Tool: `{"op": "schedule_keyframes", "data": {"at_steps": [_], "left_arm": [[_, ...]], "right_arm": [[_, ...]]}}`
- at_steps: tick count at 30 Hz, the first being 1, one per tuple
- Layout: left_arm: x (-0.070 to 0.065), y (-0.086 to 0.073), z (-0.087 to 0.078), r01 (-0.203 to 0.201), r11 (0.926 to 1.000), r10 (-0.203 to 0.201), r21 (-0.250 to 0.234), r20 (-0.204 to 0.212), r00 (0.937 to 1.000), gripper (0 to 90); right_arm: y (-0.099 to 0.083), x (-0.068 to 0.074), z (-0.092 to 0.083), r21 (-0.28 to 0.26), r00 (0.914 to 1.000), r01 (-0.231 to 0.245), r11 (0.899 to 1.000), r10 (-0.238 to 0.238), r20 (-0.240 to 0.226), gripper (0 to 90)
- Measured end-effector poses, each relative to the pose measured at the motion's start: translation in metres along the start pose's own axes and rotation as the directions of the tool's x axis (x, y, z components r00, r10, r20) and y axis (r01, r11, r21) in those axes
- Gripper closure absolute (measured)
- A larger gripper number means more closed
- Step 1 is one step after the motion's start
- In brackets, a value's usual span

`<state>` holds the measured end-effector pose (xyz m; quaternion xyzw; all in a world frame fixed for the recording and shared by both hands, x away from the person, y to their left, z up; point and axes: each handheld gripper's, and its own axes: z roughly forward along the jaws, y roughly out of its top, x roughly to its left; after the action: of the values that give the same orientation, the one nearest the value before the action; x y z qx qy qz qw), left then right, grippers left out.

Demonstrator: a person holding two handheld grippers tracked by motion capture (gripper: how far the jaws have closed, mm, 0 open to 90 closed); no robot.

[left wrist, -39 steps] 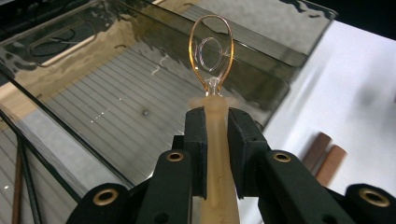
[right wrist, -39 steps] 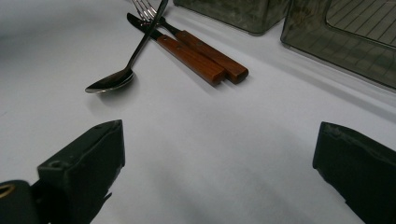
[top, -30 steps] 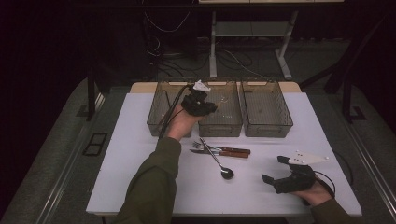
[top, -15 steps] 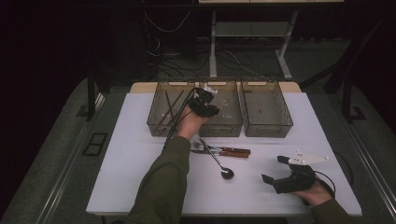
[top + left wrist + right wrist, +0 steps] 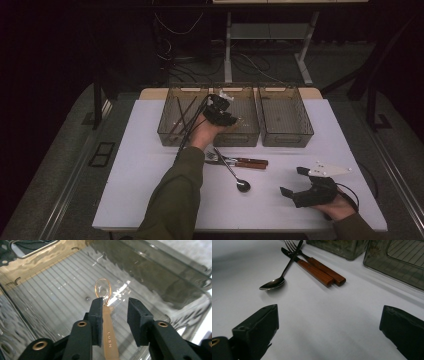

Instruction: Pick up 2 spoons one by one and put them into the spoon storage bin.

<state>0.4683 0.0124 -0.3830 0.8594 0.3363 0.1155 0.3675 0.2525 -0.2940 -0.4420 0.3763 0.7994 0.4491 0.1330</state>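
Note:
My left gripper (image 5: pixel 220 111) reaches into the middle clear bin (image 5: pixel 246 138). In the left gripper view a copper-coloured spoon (image 5: pixel 103 288) hangs between the jaws of the left gripper (image 5: pixel 115 307), bowl pointing away over the ribbed bin floor (image 5: pixel 50 297). The jaws have just been opening: the spoon's handle leans on the left pad and a gap shows to the right pad. My right gripper (image 5: pixel 294 181) rests on the white table (image 5: pixel 150 190) at the front right, open, with nothing between the jaws of the right gripper (image 5: pixel 330 312).
A steel spoon (image 5: pixel 235 175) (image 5: pixel 274 282) lies mid-table over a wooden-handled fork and knife (image 5: pixel 245 162) (image 5: pixel 322 270). The left bin (image 5: pixel 172 135) holds dark sticks. The right bin (image 5: pixel 286 137) stands beside the middle one.
My left hand has edged slightly right and down over the middle bin. The right hand has not moved.

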Motion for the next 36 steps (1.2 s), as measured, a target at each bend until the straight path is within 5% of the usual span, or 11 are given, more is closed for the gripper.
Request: {"op": "schedule_keyframes", "data": {"at_steps": [16, 30, 36], "left_arm": [[-0.013, -0.006, -0.050, -0.030, 0.9938, 0.041, -0.107, 0.099, 0.9942, 41.4], [-0.033, -0.053, -0.093, -0.083, 0.9876, 0.097, -0.133, 0.101, 0.9901, 25.2], [-0.043, -0.080, -0.102, -0.073, 0.9851, 0.091, -0.156, 0.115, 0.9892, 18.7]], "right_arm": [[0.001, -0.002, -0.001, 0.006, 0.9999, -0.017, 1.000, 0.017, 0.003, 2.5], [0.003, -0.001, 0.000, 0.052, 0.9998, -0.018, 0.998, 0.018, -0.008, 2.4], [0.005, 0.000, 0.000, 0.089, 0.9993, -0.021, 0.996, 0.024, -0.030, 3.7]]}}
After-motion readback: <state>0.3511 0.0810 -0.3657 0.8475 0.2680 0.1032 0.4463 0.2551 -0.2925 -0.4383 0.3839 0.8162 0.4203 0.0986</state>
